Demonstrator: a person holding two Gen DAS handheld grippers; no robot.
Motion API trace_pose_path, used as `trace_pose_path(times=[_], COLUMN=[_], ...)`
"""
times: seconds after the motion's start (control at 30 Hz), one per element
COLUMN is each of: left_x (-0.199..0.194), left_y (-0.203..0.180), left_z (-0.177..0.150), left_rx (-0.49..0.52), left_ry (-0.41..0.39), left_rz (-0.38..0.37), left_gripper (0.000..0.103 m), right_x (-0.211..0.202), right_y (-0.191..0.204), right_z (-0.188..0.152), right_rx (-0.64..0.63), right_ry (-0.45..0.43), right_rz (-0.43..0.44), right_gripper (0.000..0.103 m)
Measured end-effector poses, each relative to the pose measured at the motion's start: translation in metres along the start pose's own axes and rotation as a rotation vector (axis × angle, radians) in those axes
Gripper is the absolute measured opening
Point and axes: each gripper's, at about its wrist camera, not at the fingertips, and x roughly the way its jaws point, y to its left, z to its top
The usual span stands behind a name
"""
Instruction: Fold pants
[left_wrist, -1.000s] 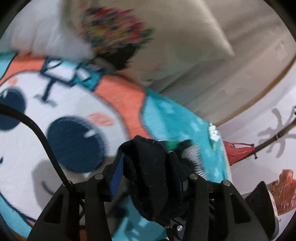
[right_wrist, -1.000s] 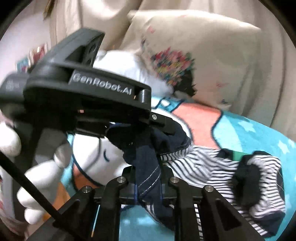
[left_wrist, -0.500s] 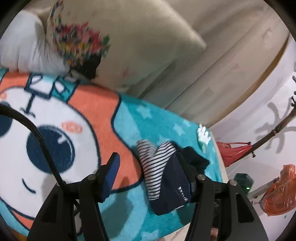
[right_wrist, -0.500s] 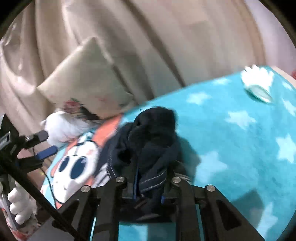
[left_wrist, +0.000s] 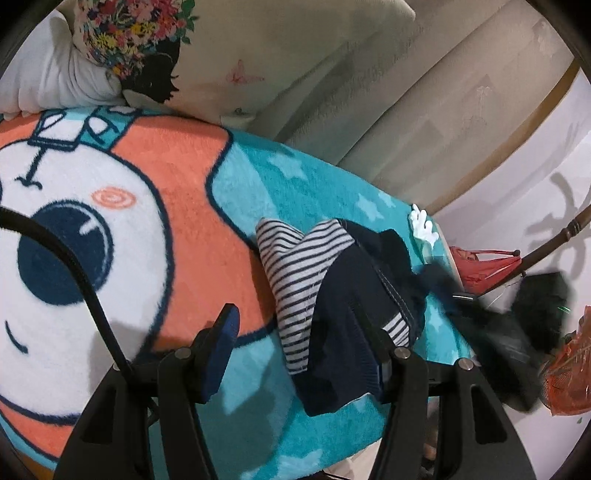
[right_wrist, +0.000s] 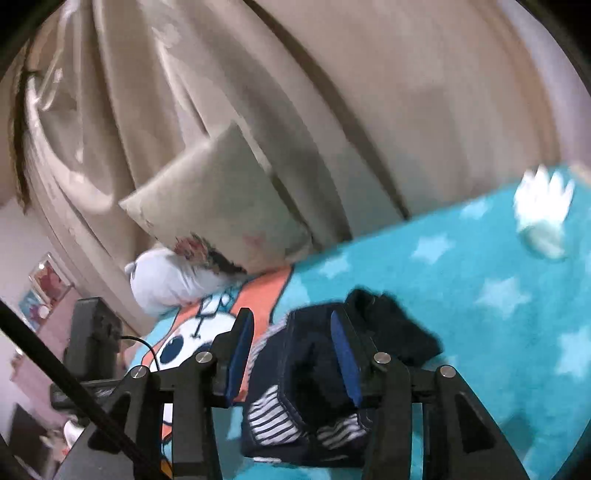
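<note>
The pants (left_wrist: 332, 295) are small, navy with a black-and-white striped lining. They lie bunched in a rough fold on the teal cartoon blanket (left_wrist: 303, 184). My left gripper (left_wrist: 299, 325) is open just above them, with the cloth lying between and past its blue-padded fingers. My right gripper (right_wrist: 291, 350) is also open, hovering over the same bundle (right_wrist: 321, 376), nothing pinched. The right gripper's black body shows blurred at the blanket's right edge in the left wrist view (left_wrist: 495, 332).
A floral cream pillow (left_wrist: 221, 55) and a white pillow (left_wrist: 55, 81) lie at the blanket's far end against beige curtains (right_wrist: 295, 110). A white glove-like object (left_wrist: 423, 225) lies near the blanket's edge. Red and orange bags (left_wrist: 484, 266) sit on the floor beyond.
Both grippers let go of the pants. The left opened first and the right carried the bundle down onto the blanket, then opened. The pants now lie loose on the blanket.
</note>
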Motion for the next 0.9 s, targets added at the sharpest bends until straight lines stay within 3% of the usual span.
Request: trace_pose_path(times=[0.07,0.17,0.27,0.3,0.37,0.43,0.53,0.57,0.63,0.67,0.7,0.73,0.9], left_x=[0.001,0.005,0.019,0.024,0.036,0.045,0.058,0.062,0.064,0.064,0.061,0.058,0.039], left_y=[0.0,0.004,0.005,0.005,0.004,0.002,-0.005,-0.009,-0.014,-0.013,-0.012,-0.011,-0.012], left_z=[0.001,0.003,0.008,0.008,0.007,0.005,0.001,-0.001,-0.003,-0.002,-0.001,0.002,0.028], left_rx=[-0.005,-0.015,-0.042,-0.047,-0.051,-0.054,-0.043,-0.021,0.009,0.007,0.002,0.001,0.013], left_ry=[0.002,0.013,0.041,0.051,0.069,0.087,0.115,0.119,0.135,0.137,0.128,0.124,0.082], left_rz=[0.002,-0.001,-0.025,-0.039,-0.064,-0.099,-0.123,-0.122,-0.13,-0.128,-0.128,-0.135,-0.1], left_gripper=[0.058,0.06,0.066,0.069,0.074,0.08,0.08,0.079,0.042,0.04,0.033,0.029,0.027], right_x=[0.027,0.013,-0.015,-0.021,-0.022,-0.006,0.024,0.031,0.032,0.033,0.036,0.035,0.036], right_y=[-0.017,-0.02,-0.016,-0.017,-0.024,-0.036,-0.053,-0.054,-0.051,-0.05,-0.051,-0.048,-0.017], right_z=[-0.008,-0.014,-0.009,-0.007,-0.001,0.002,-0.004,-0.007,-0.009,-0.009,-0.009,-0.009,0.011], right_rx=[0.035,0.021,-0.034,-0.052,-0.058,-0.021,0.057,0.06,0.029,0.045,0.092,0.087,0.052], right_ry=[0.109,0.082,-0.008,-0.038,-0.036,0.037,0.147,0.162,0.157,0.173,0.192,0.183,0.136], right_rz=[-0.074,-0.066,-0.095,-0.121,-0.162,-0.125,-0.052,-0.055,-0.1,-0.038,0.033,0.024,0.077], right_gripper=[0.047,0.049,0.083,0.087,0.088,0.088,0.087,0.086,0.071,0.043,0.039,0.038,0.035])
